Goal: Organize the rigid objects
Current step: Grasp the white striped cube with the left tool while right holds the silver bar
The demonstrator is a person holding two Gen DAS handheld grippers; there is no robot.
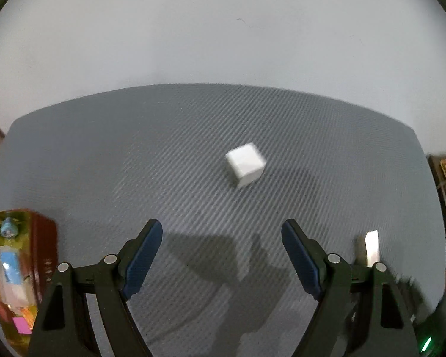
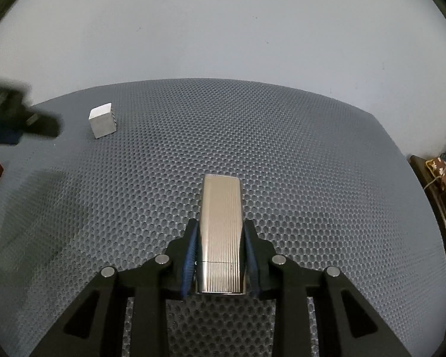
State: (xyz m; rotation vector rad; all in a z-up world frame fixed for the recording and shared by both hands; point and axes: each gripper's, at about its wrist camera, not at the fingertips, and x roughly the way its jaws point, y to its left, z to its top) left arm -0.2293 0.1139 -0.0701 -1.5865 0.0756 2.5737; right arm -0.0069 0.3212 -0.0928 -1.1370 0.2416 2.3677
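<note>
Ribbed silver metal: one slim case (image 2: 221,232), lighter-like, clamped flat-side up between the blue pads of my right gripper (image 2: 221,255). It points forward and down over the grey honeycomb mat (image 2: 282,148) that covers the bench, with the far end jutting well beyond the fingertips.

White, matt: one small cube (image 1: 245,163), standing alone on the mat, one corner turned toward me. My left gripper (image 1: 221,238) hangs above the mat with jaws spread wide and nothing between them. The cube lies ahead of it, roughly centred on the gap and slightly right, not yet inside the fingers.

Step in hand, as I judge it: bringing the left gripper onto the cube.

- Square the jaws to two opposite flat faces, since a corner-first approach would likely spin it.
- Straddle the cube fully before closing, pads low on its sides.
- Keep the right gripper firm and level (the case's smooth sides could slide).

Red and amber, glossy: one boxed item (image 1: 17,267) at the left edge of the left wrist view, its contents unclear through the blur. It sits well apart from the cube and from both grippers.
</note>
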